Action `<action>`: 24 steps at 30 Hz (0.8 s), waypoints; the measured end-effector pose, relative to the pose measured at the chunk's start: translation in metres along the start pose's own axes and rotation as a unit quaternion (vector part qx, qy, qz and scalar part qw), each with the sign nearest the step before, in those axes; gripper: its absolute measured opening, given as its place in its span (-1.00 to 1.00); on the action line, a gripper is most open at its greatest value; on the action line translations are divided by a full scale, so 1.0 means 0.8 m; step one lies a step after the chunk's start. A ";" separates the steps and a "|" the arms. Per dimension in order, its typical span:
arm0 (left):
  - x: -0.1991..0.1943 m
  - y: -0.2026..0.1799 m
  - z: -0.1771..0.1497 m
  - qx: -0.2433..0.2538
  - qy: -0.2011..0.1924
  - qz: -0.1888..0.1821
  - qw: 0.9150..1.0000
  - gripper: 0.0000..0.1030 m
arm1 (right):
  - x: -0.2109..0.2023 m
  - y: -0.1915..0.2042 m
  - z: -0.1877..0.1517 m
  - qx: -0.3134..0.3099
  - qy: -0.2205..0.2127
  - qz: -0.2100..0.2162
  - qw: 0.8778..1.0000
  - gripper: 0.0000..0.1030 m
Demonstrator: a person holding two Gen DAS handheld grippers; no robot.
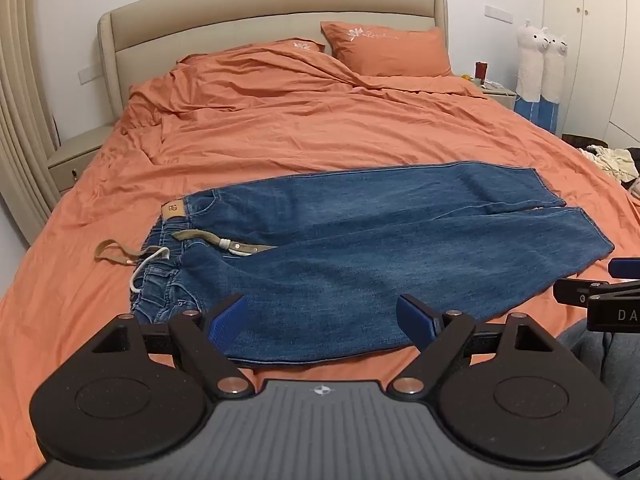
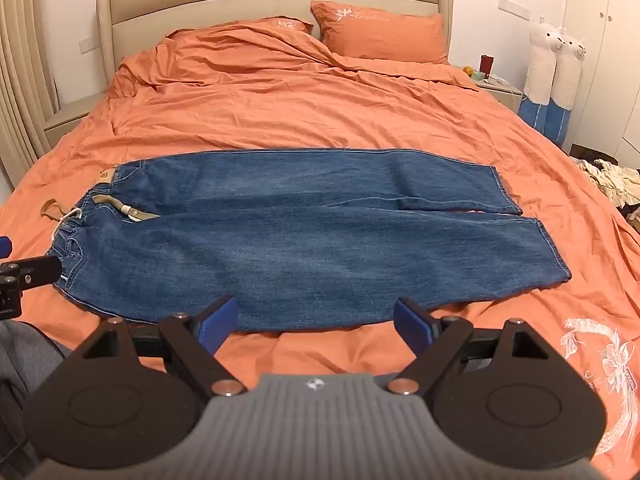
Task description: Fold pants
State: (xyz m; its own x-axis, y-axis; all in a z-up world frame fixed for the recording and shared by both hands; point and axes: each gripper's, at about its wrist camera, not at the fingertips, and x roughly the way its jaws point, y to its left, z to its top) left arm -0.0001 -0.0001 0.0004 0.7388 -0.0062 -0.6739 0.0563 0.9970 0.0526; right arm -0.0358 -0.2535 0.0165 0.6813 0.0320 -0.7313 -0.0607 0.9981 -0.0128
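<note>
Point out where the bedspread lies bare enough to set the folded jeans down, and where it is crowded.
Bare: the wide orange bedspread between the jeans and the pillows, though wrinkled, and the strip past the leg hems toward the embroidered corner. Crowded: the waistband end, where a tan belt and white drawstring trail out.

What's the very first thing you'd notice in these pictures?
Blue jeans lie spread flat across the near part of a big bed with an orange cover, waist to the left, legs to the right. Two white llama toys stand by the wall on the right. Close up, the left gripper and right gripper show open jaws, holding nothing.
</note>
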 end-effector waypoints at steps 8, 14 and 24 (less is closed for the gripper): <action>0.000 0.001 0.000 -0.004 0.003 -0.001 1.000 0.91 | -0.001 0.001 -0.001 0.001 -0.001 -0.004 1.000 0.59; 0.001 0.006 0.002 -0.005 0.006 0.001 1.000 0.91 | 0.000 -0.001 0.002 0.004 0.000 -0.002 1.000 0.59; -0.003 0.006 -0.002 -0.003 0.006 0.005 1.000 0.91 | 0.001 -0.001 0.001 0.003 0.000 -0.002 1.000 0.59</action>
State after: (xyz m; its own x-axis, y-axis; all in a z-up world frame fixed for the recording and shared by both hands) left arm -0.0025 0.0049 0.0008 0.7308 0.0051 -0.6826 0.0446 0.9975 0.0552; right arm -0.0350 -0.2546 0.0165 0.6821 0.0282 -0.7307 -0.0530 0.9985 -0.0109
